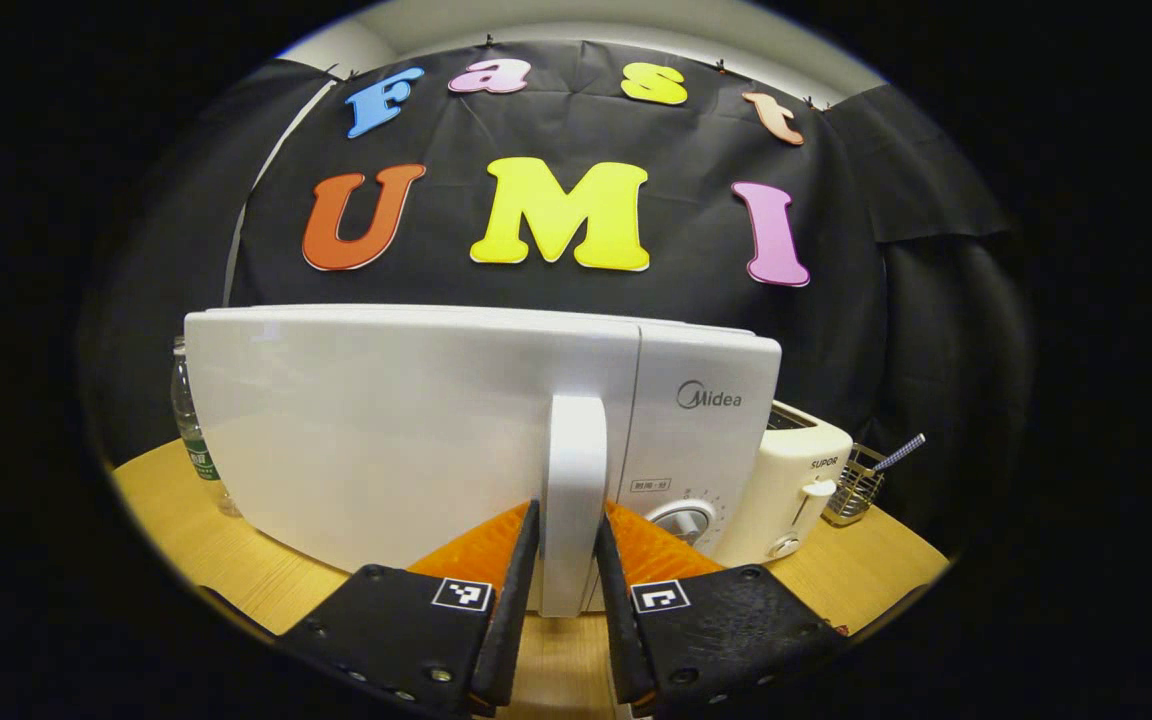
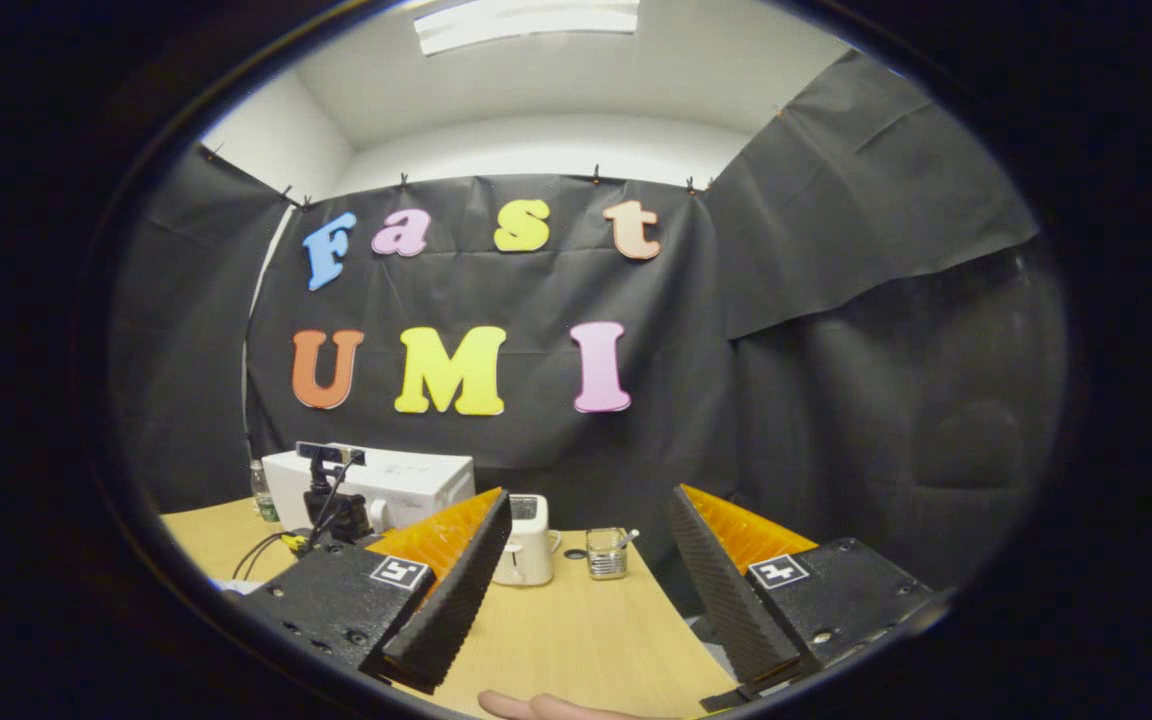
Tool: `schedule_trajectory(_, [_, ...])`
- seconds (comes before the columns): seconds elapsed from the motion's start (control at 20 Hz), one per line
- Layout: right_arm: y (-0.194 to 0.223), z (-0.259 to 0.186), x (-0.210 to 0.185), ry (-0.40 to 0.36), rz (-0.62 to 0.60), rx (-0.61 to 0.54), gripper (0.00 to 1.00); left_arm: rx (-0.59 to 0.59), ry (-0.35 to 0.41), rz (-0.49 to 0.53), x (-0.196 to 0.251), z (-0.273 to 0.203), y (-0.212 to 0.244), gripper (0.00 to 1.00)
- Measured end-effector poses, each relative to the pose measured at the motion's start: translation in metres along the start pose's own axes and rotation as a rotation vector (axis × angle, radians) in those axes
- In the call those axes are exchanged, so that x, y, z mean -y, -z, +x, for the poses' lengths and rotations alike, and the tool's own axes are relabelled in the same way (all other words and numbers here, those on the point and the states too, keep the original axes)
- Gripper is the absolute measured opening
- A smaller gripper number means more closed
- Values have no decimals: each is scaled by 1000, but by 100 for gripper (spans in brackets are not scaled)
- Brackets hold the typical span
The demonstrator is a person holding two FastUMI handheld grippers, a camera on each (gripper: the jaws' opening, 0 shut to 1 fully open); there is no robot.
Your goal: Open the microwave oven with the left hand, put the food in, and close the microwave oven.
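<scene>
White microwave [image 1: 416, 430] fills the frame's centre; the left hand-held gripper [image 1: 568, 560] clamps its door handle [image 1: 576, 480] (opening step). Next: pull outward. The right hand-held gripper [image 2: 586, 560] gapes wide, holding nothing, lower centre.

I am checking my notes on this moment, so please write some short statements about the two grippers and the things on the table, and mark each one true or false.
1. The left gripper has its fingers on both sides of the microwave door handle. True.
2. The microwave door is wide open, showing the inside. False: in the left gripper view its white front faces the camera and no inside shows.
3. The right gripper holds the food. False: its fingers stand wide apart with nothing between them.
4. A toaster stands beside the microwave, on its control-dial side. True.
5. A small wire basket sits on the wooden table beyond the toaster. True.
</scene>
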State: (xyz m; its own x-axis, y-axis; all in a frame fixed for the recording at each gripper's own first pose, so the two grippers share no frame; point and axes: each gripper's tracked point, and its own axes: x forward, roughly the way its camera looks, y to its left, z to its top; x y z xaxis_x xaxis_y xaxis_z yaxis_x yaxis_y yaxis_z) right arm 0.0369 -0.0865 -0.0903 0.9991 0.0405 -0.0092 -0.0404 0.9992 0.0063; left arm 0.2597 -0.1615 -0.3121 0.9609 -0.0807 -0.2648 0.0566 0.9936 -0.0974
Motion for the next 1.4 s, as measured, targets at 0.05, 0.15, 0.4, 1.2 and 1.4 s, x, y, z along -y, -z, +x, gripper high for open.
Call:
schedule_trajectory(0.05, [0,-2,3,7,-4,2,100,-25,9,3,1,2,4,36])
schedule_trajectory(0.15, [1,-4,4,11,-12,-1,100,-46,14,-22,1,-2,7,39])
schedule_trajectory(0.4, [0,-13,2,4,-15,-3,100,-72,7,5,-1,-5,13,12])
schedule_trajectory(1.2, [-13,-40,-49,-58,-10,-7,100,-39,99,46,-26,-106,20,7])
schedule_trajectory(1.4, [-17,-54,-69,-74,-42,16,100,-27,132,49,-42,-136,22,8])
